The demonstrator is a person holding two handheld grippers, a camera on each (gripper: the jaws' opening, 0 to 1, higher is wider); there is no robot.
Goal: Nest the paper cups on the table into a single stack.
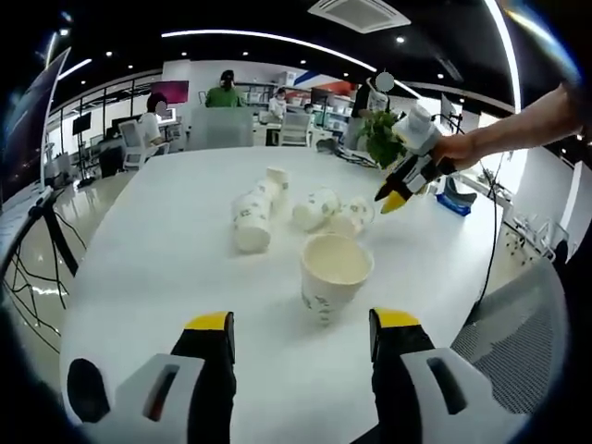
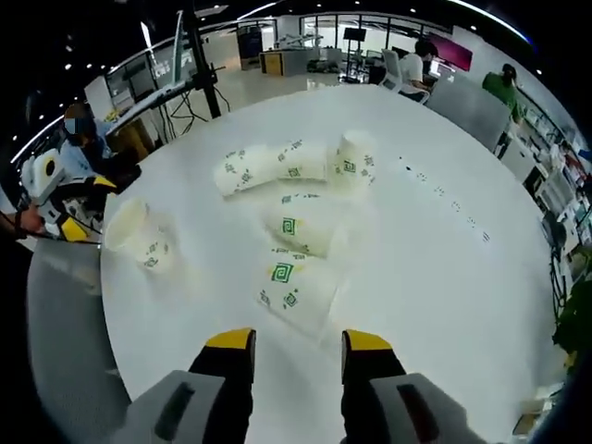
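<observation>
An upright white paper cup (image 1: 335, 273) with green print stands on the white table (image 1: 166, 259), just ahead of my open left gripper (image 1: 302, 324), whose jaws hold nothing. Behind it lie a row of nested cups (image 1: 254, 213) and two single cups (image 1: 316, 209) (image 1: 353, 217) on their sides. My right gripper (image 1: 396, 192), held in a hand, hovers above those from the right. In the right gripper view, my open right gripper (image 2: 299, 342) points at a lying cup (image 2: 291, 287); another cup (image 2: 301, 227) and the nested row (image 2: 277, 166) lie beyond. The upright cup (image 2: 139, 236) stands beside the left gripper (image 2: 69, 213).
The table's edge (image 2: 120, 324) curves close to the left gripper, with a grey mesh chair (image 1: 518, 314) next to it. A potted plant (image 1: 379, 134) and a blue object (image 1: 455, 202) sit at the table's far right. People sit at desks in the office behind.
</observation>
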